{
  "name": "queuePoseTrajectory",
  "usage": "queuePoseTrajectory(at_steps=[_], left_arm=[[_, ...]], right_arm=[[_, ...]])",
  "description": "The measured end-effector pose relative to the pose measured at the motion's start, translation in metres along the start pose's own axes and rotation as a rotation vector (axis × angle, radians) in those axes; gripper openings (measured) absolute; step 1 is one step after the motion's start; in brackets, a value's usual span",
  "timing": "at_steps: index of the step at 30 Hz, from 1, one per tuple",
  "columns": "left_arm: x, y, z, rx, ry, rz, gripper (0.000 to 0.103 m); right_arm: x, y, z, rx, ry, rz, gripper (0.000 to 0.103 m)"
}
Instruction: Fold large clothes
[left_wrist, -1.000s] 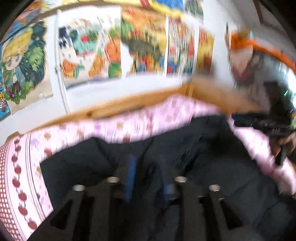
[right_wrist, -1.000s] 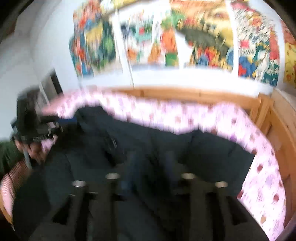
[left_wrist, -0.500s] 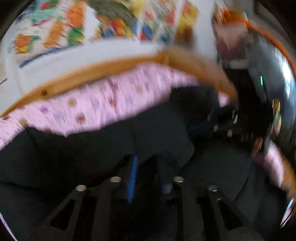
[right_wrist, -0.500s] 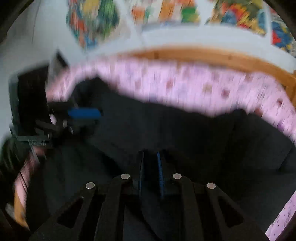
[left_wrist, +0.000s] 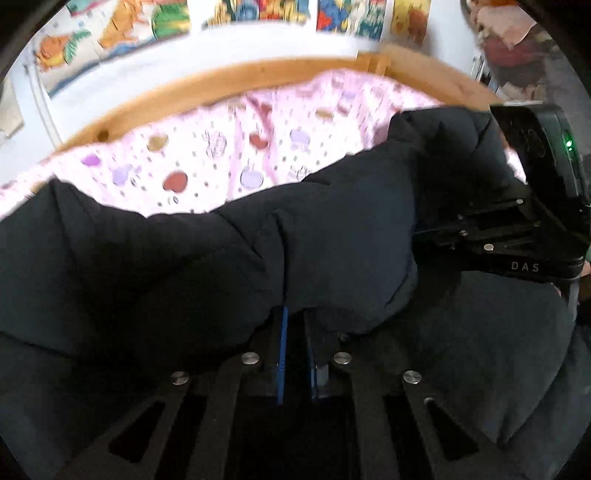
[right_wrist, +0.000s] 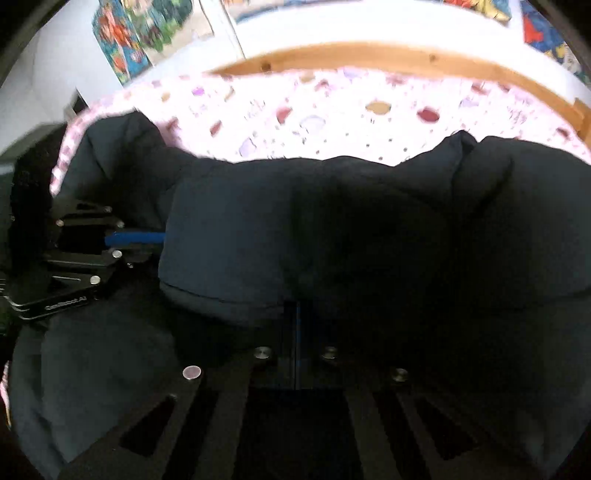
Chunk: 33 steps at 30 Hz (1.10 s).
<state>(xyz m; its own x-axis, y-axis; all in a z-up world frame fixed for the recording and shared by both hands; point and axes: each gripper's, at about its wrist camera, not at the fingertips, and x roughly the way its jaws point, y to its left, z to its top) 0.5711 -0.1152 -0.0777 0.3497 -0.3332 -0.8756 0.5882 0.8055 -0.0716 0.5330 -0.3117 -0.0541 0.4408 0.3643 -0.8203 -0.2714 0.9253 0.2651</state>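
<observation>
- Pink patterned bedsheet (left_wrist: 207, 162) fills the upper middle of both views; wooden bed frame (left_wrist: 229, 83) and bright posters (right_wrist: 136, 37) sit above it.
- Dark puffy jacket (left_wrist: 184, 266) lies across the frame centre on the sheet, thick, quilted, matte, its near edge folded up into a bulging roll.
- Left gripper (left_wrist: 295, 328), bottom centre: fingers closing on the jacket's edge.
- Right gripper (right_wrist: 297, 317), bottom centre: fingers pressed together, clamping the fold's hem.
</observation>
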Motion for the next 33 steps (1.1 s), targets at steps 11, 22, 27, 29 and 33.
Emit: queuePoseTrajectory(at_steps=[11,22,27,29,33], left_arm=[[-0.125,-0.030,-0.012,-0.155,-0.209,0.111,0.035],[-0.245,-0.074,-0.026,-0.188,-0.407,0.268,0.095],[-0.298,-0.089,-0.051,-0.217,-0.478,0.338,0.103],[-0.318,-0.098,-0.061,-0.218,-0.503,0.358,0.103],[-0.347,-0.111,-0.080,-0.210,-0.529,0.414,0.103]], right_arm=[[-0.142,0.045,-0.016,0.029,-0.300,-0.176,0.050],[-0.244,0.082,-0.035,-0.047,-0.396,-0.254,0.079],[-0.281,0.108,-0.058,-0.066,-0.433,-0.278,0.101],[-0.292,0.116,-0.066,-0.071,-0.445,-0.287,0.101],[-0.313,0.136,-0.086,-0.081,-0.467,-0.296,0.101]])
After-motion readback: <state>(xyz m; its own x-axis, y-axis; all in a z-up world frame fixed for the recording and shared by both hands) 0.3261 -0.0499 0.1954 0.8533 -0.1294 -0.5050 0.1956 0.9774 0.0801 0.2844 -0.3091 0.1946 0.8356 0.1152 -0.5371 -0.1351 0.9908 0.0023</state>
